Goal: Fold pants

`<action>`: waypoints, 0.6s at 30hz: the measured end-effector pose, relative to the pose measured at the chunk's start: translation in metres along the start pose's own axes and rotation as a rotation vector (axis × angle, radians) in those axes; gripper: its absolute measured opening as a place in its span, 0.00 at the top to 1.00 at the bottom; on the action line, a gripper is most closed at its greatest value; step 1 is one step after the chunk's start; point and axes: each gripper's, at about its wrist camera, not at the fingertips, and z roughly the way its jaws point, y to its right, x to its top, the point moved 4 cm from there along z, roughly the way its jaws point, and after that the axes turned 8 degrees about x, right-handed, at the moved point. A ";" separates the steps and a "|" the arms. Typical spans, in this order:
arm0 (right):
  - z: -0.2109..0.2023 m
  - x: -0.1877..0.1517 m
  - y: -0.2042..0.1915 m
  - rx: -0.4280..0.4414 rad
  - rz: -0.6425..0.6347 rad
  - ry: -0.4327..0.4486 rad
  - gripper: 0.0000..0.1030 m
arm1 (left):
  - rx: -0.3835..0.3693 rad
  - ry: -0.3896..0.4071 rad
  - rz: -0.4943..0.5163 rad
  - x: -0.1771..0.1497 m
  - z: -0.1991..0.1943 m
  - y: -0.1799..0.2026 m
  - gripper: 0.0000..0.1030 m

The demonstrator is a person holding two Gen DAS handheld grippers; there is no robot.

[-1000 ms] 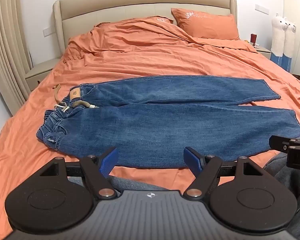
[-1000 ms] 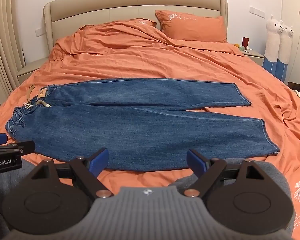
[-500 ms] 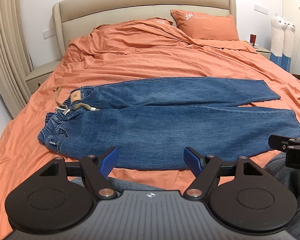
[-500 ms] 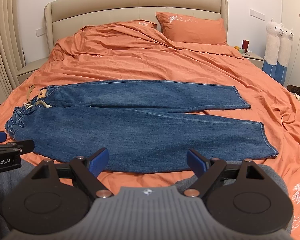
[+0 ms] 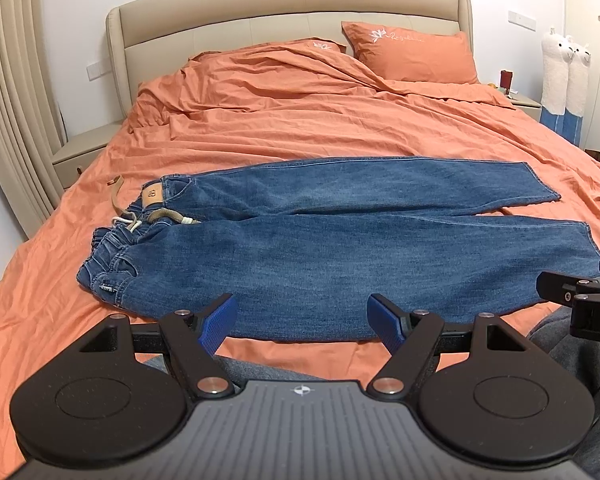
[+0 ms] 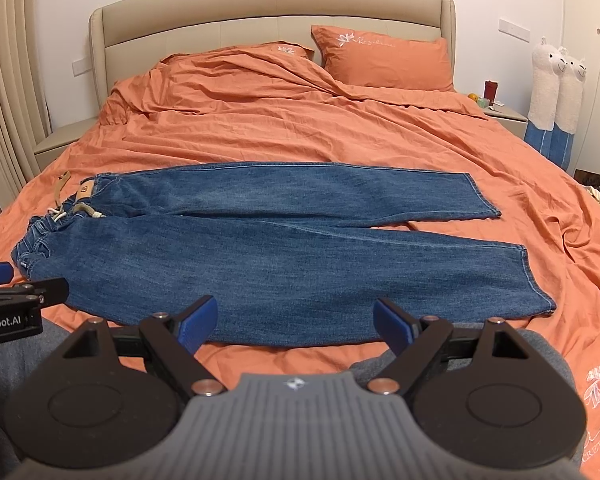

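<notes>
We find the jeans (image 5: pixel 340 256) spread flat across the near half of the bed (image 5: pixel 320 120), waistband (image 5: pixel 112 248) to the left, cuffs to the right. The two legs lie side by side, the near one overlapping the far one along the middle and parting toward the cuffs. A tan drawstring (image 5: pixel 118 192) trails off the waistband onto the sheet. No fold is made yet.

Left gripper (image 5: pixel 302 316): fingers wide apart, nothing between them, hovering just short of the jeans' near edge, toward the waistband end. Right gripper (image 6: pixel 296 316): also spread and empty, near the same edge but toward the cuff end. Each gripper's tip shows at the margin of the other's view, so they sit side by side.

Change over the last second: the jeans have not moved. Both views have lifted slightly, the headboard (image 6: pixel 272 12) sitting a little lower in frame, while the jaws stay at the same spread. We read this as repositioning, not the start of a grasp.

Judgement: the task is at its very start. A likely first step is taking the near leg's edge at waist and cuff and laying it over the far leg. The denim looks heavy and should hold a crease; the wrinkled sheet may drag.

Beyond: pillow (image 5: pixel 410 54) at far right, plush toys (image 6: pixel 556 84) by the wall.
</notes>
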 end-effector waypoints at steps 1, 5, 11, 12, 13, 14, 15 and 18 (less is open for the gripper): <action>0.000 0.000 0.000 0.000 0.001 0.000 0.21 | -0.001 0.000 0.001 0.001 -0.001 -0.001 0.15; -0.001 0.001 0.000 0.000 -0.001 0.003 0.21 | 0.000 0.002 -0.003 0.001 -0.001 0.000 0.15; -0.001 0.000 -0.001 0.000 -0.001 0.004 0.21 | -0.001 0.002 -0.003 0.002 -0.003 0.000 0.15; -0.001 0.000 -0.001 0.000 -0.002 0.004 0.21 | -0.001 0.002 -0.002 0.002 -0.003 0.000 0.15; -0.001 0.000 -0.001 0.001 -0.002 0.004 0.21 | -0.001 0.003 -0.002 0.002 -0.003 0.000 0.15; -0.001 0.000 -0.001 0.001 -0.001 0.004 0.21 | -0.001 0.003 -0.003 0.004 -0.005 -0.001 0.15; -0.001 -0.001 -0.001 0.001 -0.001 0.004 0.21 | -0.001 0.003 -0.004 0.003 -0.004 0.000 0.15; -0.001 0.000 -0.001 0.001 0.000 0.004 0.21 | 0.002 0.002 -0.002 0.002 -0.004 0.000 0.15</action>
